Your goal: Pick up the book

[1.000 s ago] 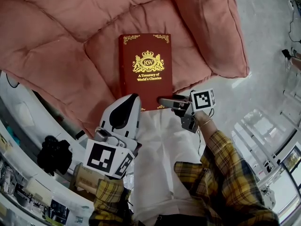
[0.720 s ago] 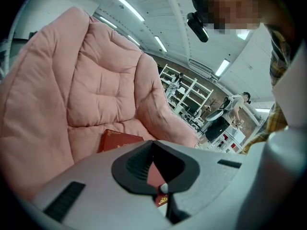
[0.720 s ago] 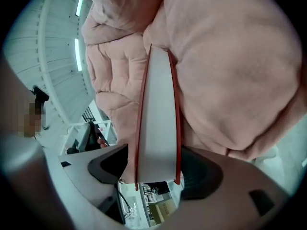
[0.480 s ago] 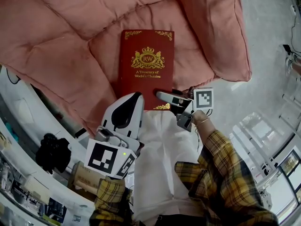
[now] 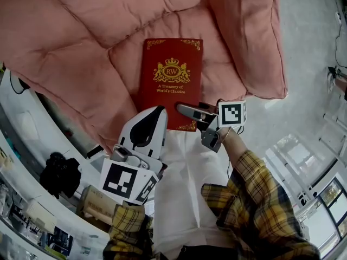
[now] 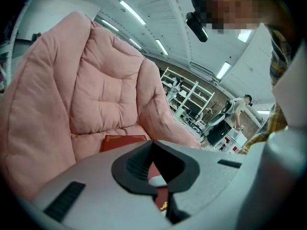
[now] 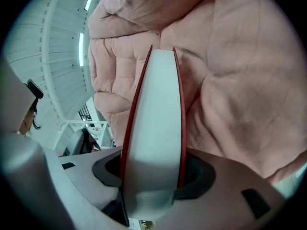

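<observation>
Head view, looking steeply down: dark red hardback book [image 5: 171,83] lying flat, front cover up, on the seat of a pink quilted cushion [image 5: 76,47]; gold crest, gold title lettering and gold corner ornaments on the cover; near edge of the book at the cushion's front, toward the person. Right gripper [image 5: 187,111] reaching in from the lower right onto the book's near right corner; its marker cube [image 5: 232,114] just behind; a yellow plaid sleeve [image 5: 255,199] trailing back from it. Right gripper view: white page block seen edge-on, running up the middle between the two jaws; a thin red cover on either side, each against a pad; jaws having just been closing, now pinching the book across its thickness; pink cushion filling the background. Left gripper [image 5: 156,110] over the book's near left corner, pointing toward the cushion; touching or not, impossible to tell. Left gripper view: jaws pressed together at the tips, nothing between them; a sliver of red cover visible beyond, through the hollow of the pads. Pale grey floor [image 5: 309,37] to the right of the cushion; white shelving [image 6: 184,97] far off in the left gripper view.
</observation>
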The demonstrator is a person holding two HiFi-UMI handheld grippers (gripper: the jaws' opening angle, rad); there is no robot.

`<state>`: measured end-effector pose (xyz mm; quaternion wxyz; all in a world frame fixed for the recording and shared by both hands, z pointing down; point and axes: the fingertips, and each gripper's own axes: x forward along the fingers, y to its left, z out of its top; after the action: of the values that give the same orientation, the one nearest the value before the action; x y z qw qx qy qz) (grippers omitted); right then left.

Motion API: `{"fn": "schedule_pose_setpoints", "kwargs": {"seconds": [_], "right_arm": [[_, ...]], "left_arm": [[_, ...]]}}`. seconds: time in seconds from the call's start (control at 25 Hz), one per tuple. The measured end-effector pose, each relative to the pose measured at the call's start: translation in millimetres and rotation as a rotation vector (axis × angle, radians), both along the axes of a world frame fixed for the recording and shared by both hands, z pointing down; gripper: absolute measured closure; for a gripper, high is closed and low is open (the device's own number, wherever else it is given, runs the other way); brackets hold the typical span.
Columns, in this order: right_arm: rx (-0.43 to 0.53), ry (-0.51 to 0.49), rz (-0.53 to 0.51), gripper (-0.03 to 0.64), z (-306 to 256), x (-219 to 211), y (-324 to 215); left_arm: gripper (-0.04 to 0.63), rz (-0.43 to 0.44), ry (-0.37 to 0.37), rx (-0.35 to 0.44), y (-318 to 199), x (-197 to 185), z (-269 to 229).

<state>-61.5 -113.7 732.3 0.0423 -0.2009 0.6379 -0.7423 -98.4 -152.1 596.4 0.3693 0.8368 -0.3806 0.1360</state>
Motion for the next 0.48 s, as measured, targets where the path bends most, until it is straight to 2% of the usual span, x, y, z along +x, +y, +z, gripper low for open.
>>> {"fn": "schedule_pose_setpoints", "kwargs": {"seconds": [0.2, 0.32, 0.48], "right_arm": [[-0.009, 0.108, -0.018, 0.354, -7.0, 6.5, 1.5], [-0.022, 0.129, -0.021, 0.356, -24.7, 12.9, -0.4], [0.025, 0.151, -0.045, 0.356, -58.3, 16.2, -12.8]], "left_arm": [[0.592, -0.012, -0.003, 0.008, -4.0, -1.0, -16.4], [0.591, -0.011, 0.000, 0.023, -4.1, 4.0, -35.1], [0.592, -0.015, 0.003, 0.055, -6.9, 5.6, -62.8]]}}
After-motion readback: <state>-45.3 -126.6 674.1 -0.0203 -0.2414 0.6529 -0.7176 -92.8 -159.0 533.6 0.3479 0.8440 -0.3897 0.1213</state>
